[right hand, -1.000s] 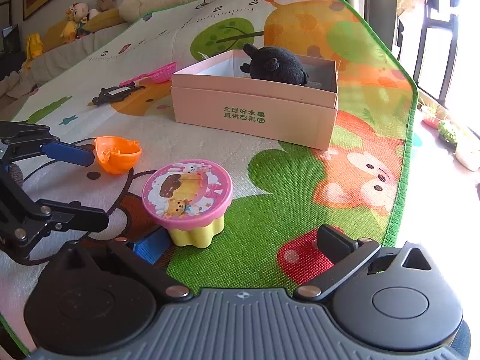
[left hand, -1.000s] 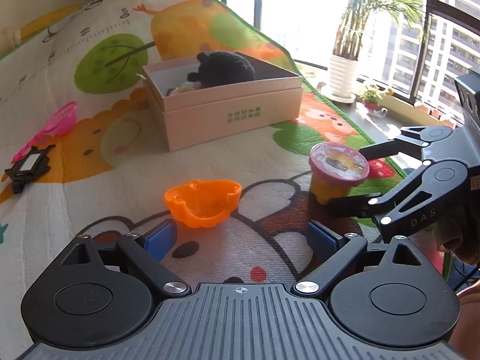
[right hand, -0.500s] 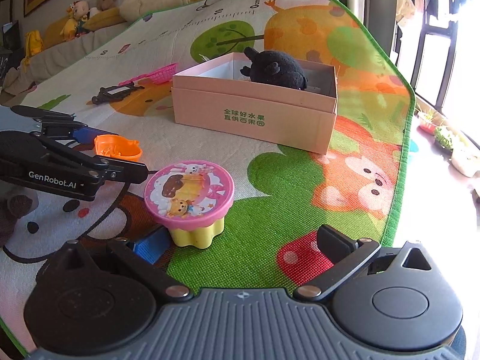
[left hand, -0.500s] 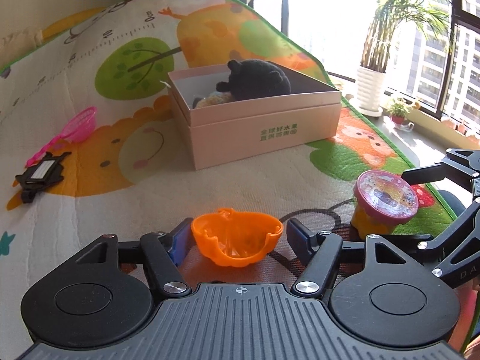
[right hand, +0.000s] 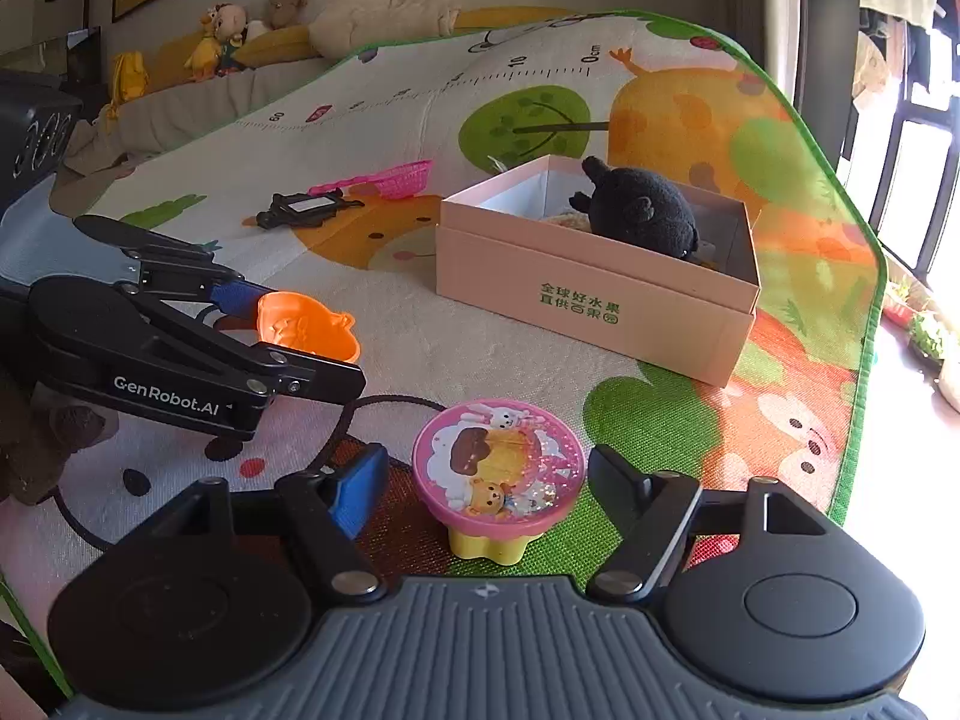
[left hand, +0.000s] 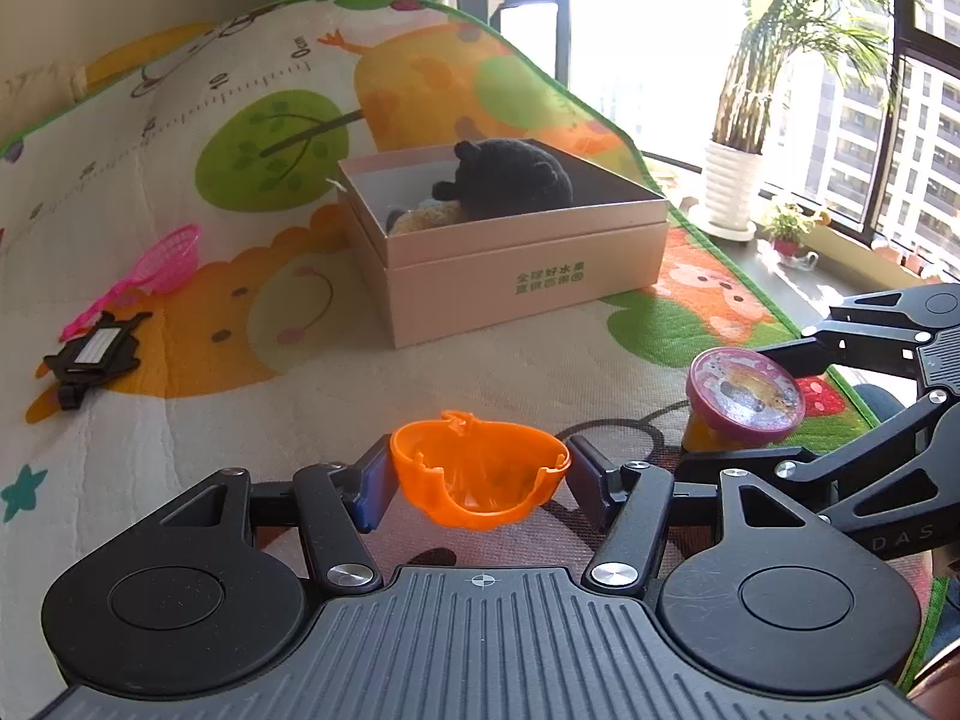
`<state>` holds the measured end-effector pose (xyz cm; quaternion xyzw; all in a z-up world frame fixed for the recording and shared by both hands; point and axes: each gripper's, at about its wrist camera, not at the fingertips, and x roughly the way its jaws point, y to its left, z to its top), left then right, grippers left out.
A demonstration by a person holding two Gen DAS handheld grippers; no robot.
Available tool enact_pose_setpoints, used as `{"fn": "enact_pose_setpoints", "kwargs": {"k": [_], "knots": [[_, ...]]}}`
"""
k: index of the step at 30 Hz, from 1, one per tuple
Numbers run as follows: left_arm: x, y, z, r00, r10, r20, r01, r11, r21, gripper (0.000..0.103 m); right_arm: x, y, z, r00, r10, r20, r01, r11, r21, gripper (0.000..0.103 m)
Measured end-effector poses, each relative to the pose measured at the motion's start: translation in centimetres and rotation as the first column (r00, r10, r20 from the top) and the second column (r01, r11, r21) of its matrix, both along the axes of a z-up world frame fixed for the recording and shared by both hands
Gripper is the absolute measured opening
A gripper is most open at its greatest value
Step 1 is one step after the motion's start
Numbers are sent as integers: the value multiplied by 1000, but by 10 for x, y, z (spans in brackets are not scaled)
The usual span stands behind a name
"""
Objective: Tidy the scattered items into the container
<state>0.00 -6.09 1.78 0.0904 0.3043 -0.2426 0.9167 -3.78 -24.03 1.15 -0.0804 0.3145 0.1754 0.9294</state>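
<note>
My left gripper [left hand: 480, 487] is shut on an orange toy cup [left hand: 480, 480], one pad on each side of its rim, low over the play mat. The right wrist view shows the same gripper [right hand: 294, 336] and cup [right hand: 306, 324] at the left. My right gripper [right hand: 486, 483] straddles a yellow cup with a pink picture lid [right hand: 498, 462]. Its jaws are closing; the left pad stands a little off the lid and the right pad is nearly at it. The pink open box [left hand: 522, 276] [right hand: 588, 306] stands further back with a black plush [left hand: 510, 180] inside.
A pink toy sieve [left hand: 168, 264] and a black frame-shaped toy [left hand: 90, 357] lie on the mat at the far left. The mat's green edge [right hand: 864, 276] runs along the right, with a potted plant [left hand: 732, 192] and window beyond. Plush toys [right hand: 240, 30] sit on a sofa behind.
My left jaws came in from wide and closed on the orange cup. My right jaws narrowed around the pink-lidded cup in the last half second.
</note>
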Motion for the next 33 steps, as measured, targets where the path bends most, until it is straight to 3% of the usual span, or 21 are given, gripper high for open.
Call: {"fn": "enact_pose_setpoints", "kwargs": {"k": [8,13,18,23,26,28,30,33], "knots": [[7,-10,15,999,-36,41,36,999,6,65,-7,-20,23,999,-4,35,5,1000,-8,55],[50,-24,46,988,-59,141,56,998,24,65,12,-39,53,993,-28,111,31,999,-19,55],[113,-37,70,977,-53,205,60,998,-25,65,64,-60,81,987,-87,136,83,996,35,55],[172,-53,69,976,-31,213,49,996,-76,66,144,-62,111,985,-107,135,98,993,69,55],[201,-56,58,986,-17,168,35,994,-99,85,202,-50,117,989,-108,98,102,993,58,56],[207,-47,52,990,2,139,15,992,-126,90,235,-44,116,988,-142,64,137,988,77,70],[199,-29,49,992,13,126,6,988,-157,95,253,-43,115,985,-169,44,164,982,97,70],[174,0,40,991,22,131,-4,990,-140,97,258,-43,113,985,-167,38,161,979,121,74]]}}
